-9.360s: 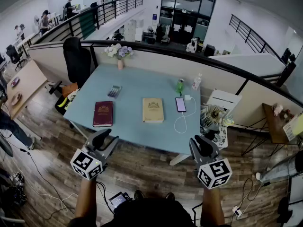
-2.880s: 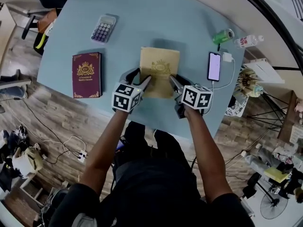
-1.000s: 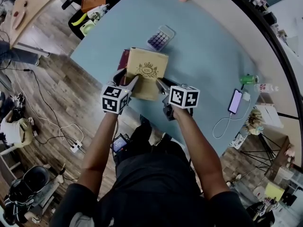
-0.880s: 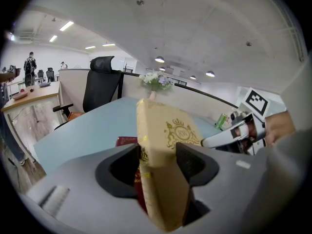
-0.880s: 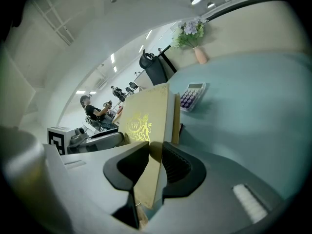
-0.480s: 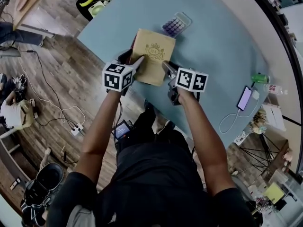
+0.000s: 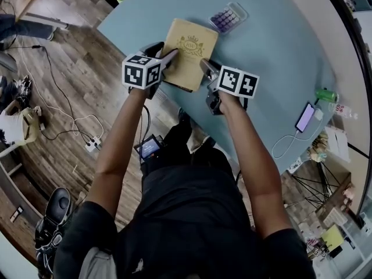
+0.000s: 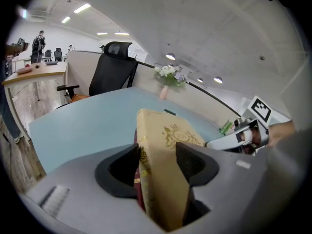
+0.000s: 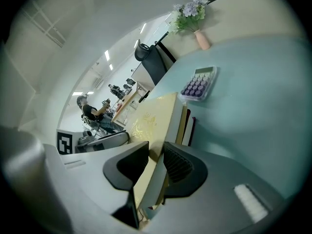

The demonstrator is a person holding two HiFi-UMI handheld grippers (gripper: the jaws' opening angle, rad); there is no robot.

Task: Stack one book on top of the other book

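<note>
tan book [image 7: 189, 54] shifted left, now over red book [image 9: 190, 126] | tan, gold crest | left gripper [image 7: 170, 56] + right gripper [image 7: 204, 64] pinch its near edge | at table [image 7: 273, 57] corner; calculator [image 7: 228, 17] just beyond

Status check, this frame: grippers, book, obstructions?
Left hand-held gripper, right hand-held gripper: both shut on tan book. Tan book above red book. Calculator beyond, not obstructing.

Head view overhead; close gripper views seemingly share tan book [image 7: 192, 51].
</note>
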